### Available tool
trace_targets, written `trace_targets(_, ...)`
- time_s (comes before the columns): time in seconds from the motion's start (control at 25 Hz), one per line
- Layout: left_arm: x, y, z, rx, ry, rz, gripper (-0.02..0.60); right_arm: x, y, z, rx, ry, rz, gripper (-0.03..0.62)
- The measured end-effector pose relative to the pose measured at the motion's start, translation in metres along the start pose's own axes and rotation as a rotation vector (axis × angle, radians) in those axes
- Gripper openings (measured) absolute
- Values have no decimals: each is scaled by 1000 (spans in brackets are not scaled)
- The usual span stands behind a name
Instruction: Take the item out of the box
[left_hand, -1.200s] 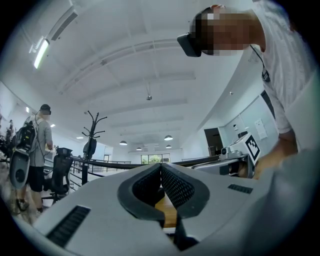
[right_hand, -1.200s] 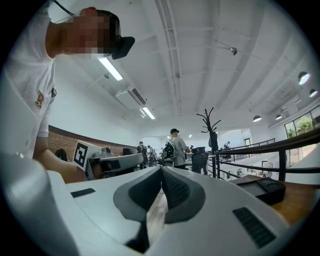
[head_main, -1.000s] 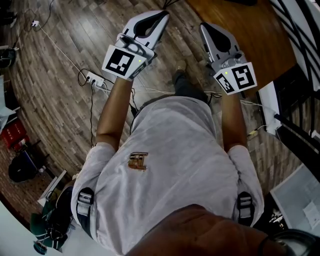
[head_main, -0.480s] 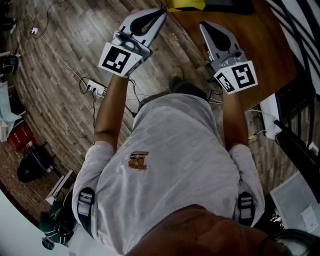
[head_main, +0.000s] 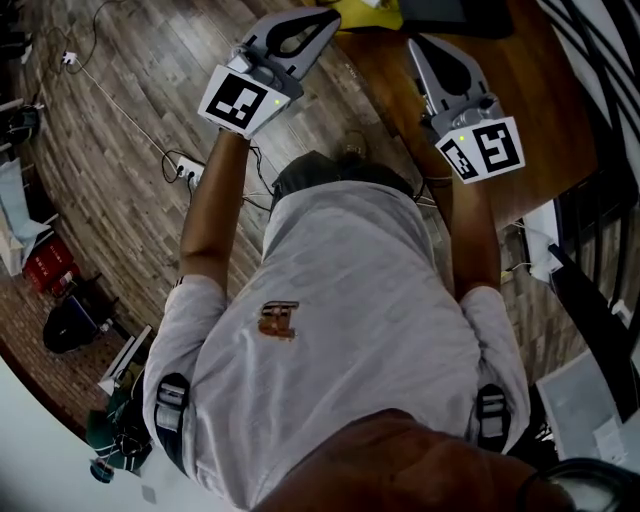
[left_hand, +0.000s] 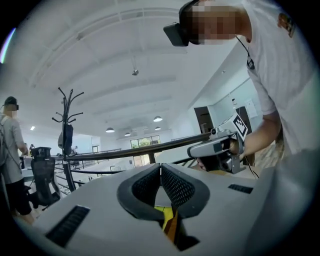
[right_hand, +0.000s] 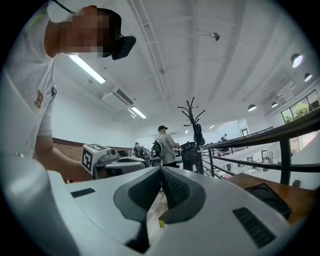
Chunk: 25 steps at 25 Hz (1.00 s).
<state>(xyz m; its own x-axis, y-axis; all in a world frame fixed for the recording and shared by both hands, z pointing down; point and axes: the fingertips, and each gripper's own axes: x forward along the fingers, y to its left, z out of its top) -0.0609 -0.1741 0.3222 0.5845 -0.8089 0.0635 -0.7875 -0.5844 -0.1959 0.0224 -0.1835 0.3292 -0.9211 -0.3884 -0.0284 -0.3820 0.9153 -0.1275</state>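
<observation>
In the head view both grippers are held out in front of the person, toward a brown wooden table (head_main: 520, 110). My left gripper (head_main: 334, 14) points at the table's near edge; its jaws (left_hand: 160, 168) are shut with nothing between them. My right gripper (head_main: 412, 43) hovers over the tabletop, also shut and empty (right_hand: 161, 170). A yellow object (head_main: 378, 4) and a dark flat object (head_main: 450, 12) lie on the table at the top edge of the view, just beyond the fingertips. A yellow patch (left_hand: 167, 219) shows below the left jaws. Whether either object is the box cannot be told.
The floor is wood plank, with a white power strip (head_main: 188, 170) and cables at the left. A dark tray (right_hand: 267, 196) sits on the table. A railing (left_hand: 130, 150), a coat stand (right_hand: 192, 117) and people stand farther off. A black chair (left_hand: 42, 175) is at left.
The person has stepped toward the table. Both grippers have moved forward to its edge, and the yellow and dark objects have come into view at the top.
</observation>
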Motion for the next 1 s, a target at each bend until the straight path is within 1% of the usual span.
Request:
trace_targets(0.32,47,21,-21,81,114,-89,21,8,-34,3,22,-7,-18,32)
trace_targets(0.56,79,32,-47,147,215,-196,23,12,-52,5,13,0,-51,32)
trace_targets(0.76,91,59,-74,211,303,-290,25,39,-62,5,7,18,-93,31)
trace_targets(0.8,95,63,-79,225,319,-310,33,43,-67,5,7,21,-102,31)
trace_targets(1.0,110,86,-112,281,406,-429,108,72,-86,0,9,39,-159,32)
